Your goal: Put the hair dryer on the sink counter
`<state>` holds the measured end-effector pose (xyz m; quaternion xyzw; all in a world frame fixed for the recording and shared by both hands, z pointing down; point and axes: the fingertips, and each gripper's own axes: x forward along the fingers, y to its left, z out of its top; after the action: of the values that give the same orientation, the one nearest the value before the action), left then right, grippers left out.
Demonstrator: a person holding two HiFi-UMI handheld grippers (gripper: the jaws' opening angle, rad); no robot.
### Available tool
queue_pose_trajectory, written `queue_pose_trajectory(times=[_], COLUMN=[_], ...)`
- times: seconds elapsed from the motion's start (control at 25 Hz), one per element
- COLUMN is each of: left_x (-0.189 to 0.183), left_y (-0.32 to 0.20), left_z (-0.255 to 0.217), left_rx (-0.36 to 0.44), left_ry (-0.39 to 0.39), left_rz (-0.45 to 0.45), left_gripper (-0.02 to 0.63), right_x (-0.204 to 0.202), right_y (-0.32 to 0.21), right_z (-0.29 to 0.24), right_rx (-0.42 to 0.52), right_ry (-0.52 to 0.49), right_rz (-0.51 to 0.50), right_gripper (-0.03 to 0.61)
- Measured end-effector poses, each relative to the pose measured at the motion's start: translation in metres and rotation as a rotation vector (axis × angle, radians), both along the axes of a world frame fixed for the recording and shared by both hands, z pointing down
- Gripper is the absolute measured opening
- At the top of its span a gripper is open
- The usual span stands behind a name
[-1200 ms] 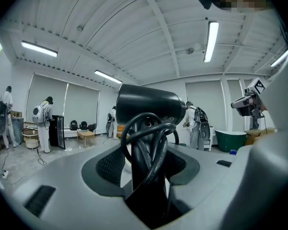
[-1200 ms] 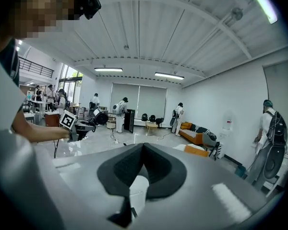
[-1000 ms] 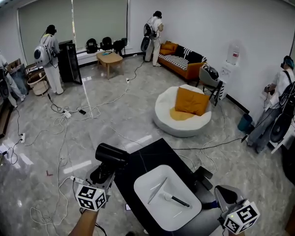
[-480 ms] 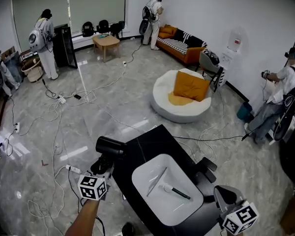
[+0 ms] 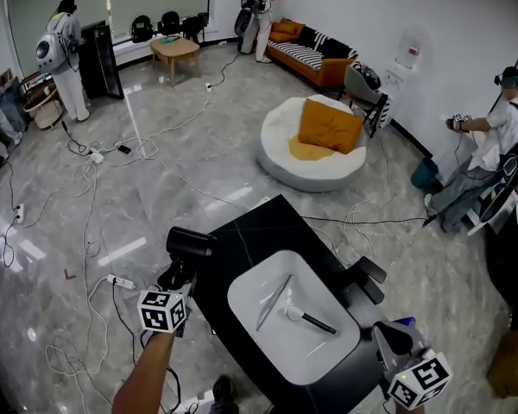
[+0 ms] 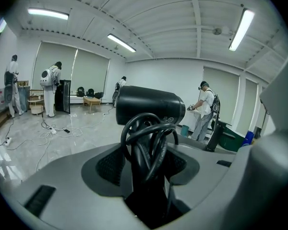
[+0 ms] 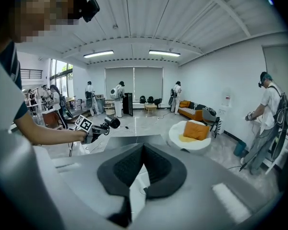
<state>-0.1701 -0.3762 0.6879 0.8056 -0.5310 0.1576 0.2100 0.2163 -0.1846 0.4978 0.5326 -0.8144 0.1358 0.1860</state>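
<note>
My left gripper (image 5: pixel 174 278) is shut on the handle of the black hair dryer (image 5: pixel 190 242), just off the left edge of the black sink counter (image 5: pixel 259 231). In the left gripper view the dryer (image 6: pixel 151 107) stands upright between the jaws of that gripper (image 6: pixel 146 164), its cord coiled round the handle. The white basin (image 5: pixel 268 343) with its faucet (image 5: pixel 306 319) fills the counter's near part. My right gripper (image 5: pixel 387 335) hangs at the counter's near right corner. Its jaws (image 7: pixel 143 147) meet at the tips with nothing between them. That view also catches the dryer (image 7: pixel 110 122) at the left.
Cables and a power strip (image 5: pixel 121 281) trail over the grey floor left of the counter. Black fittings (image 5: pixel 365 279) stick out at the counter's right edge. A white round pouf with an orange cushion (image 5: pixel 328 128) lies beyond. Several people stand along the walls.
The left gripper has come down with the dryer, staying beside the counter's left edge. The right gripper has sunk a little. The head view has tilted further down.
</note>
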Motion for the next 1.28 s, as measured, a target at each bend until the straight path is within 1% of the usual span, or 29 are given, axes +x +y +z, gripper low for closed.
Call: queue_pose_trajectory(times=[0.32,0.6,0.84,1.28], left_x=[-0.008,-0.006,-0.004,0.005], left_y=[-0.017,-0.028,-0.035,-0.042], left_z=[0.049,0.084,0.103,0.124], left_rx=[-0.069,-0.119,-0.168,-0.253], left_ry=[-0.02,-0.068,-0.086,-0.083], left_rz=[-0.018,-0.016,-0.035,-0.052], left_gripper=[0.213,0.213,0.215,0.221], right_x=[-0.013,-0.023,-0.023,-0.012], right_y=[0.002,0.002,0.004,0.007], right_z=[0.026,0.043,0.055,0.061], right_rx=[-0.042,-0.066,-0.085,-0.1], right_ry=[-0.006,-0.018,-0.029,-0.042], right_rz=[0.021,0.034,0.047,0.07], right_gripper=[0.011,0.011,0.011,0.011])
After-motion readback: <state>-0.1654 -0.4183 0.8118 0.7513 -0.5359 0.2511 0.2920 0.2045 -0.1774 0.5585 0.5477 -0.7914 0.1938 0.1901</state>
